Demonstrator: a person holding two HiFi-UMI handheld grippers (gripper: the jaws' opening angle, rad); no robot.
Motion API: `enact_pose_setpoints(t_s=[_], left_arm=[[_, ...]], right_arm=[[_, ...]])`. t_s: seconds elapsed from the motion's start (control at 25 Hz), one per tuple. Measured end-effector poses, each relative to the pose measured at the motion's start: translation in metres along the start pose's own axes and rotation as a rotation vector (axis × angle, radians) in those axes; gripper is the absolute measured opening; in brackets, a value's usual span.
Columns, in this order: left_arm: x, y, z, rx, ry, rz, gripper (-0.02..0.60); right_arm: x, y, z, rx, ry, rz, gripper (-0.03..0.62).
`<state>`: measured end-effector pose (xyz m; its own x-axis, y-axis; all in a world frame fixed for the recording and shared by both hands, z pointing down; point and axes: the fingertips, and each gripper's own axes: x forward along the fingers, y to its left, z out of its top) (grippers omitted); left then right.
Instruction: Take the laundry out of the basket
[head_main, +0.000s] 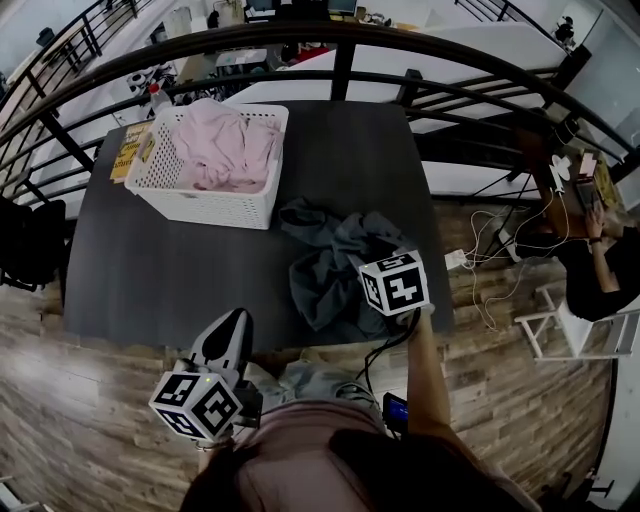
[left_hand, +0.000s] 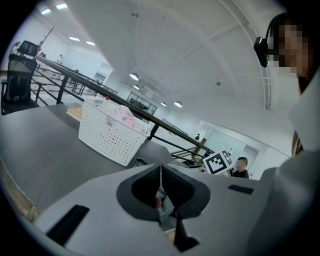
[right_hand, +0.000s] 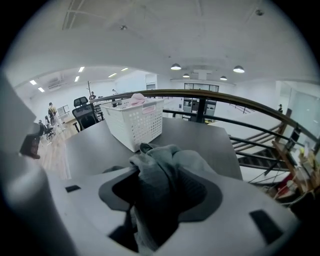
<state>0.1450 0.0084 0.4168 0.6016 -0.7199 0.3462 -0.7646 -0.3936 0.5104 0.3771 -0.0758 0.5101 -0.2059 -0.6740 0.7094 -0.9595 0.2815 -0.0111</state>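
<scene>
The left claw (left_hand: 161, 172), closed and empty, sits by the dark table (head_main: 150, 270) near its front edge. The right claw (right_hand: 160, 187) is open, its tips hidden in crumpled grey cloth (head_main: 325, 275). Pink laundry (head_main: 225, 150) fills the white plastic basket (head_main: 215, 205) at the far left corner.

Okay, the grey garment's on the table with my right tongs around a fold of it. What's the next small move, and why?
Probably lift the right tongs straight up off the grey garment. Their jaws stand apart around the fold, the garment already lies on the table outside the basket, and pink laundry is waiting in the basket.
</scene>
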Motion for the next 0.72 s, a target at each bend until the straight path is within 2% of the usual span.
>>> enact_pose_setpoints(t_s=[0.32, 0.64, 0.72], left_arm=[[-0.003, 0.005, 0.006, 0.034, 0.027, -0.057, -0.002], [-0.013, 0.021, 0.019, 0.052, 0.051, -0.114, -0.002], [-0.015, 0.025, 0.021, 0.06, 0.061, -0.129, -0.002]], right_arm=[[-0.027, 0.004, 0.004, 0.045, -0.072, -0.089, 0.23], [-0.051, 0.018, 0.009, 0.135, -0.141, -0.152, 0.23], [-0.055, 0.021, 0.007, 0.154, -0.143, -0.176, 0.209]])
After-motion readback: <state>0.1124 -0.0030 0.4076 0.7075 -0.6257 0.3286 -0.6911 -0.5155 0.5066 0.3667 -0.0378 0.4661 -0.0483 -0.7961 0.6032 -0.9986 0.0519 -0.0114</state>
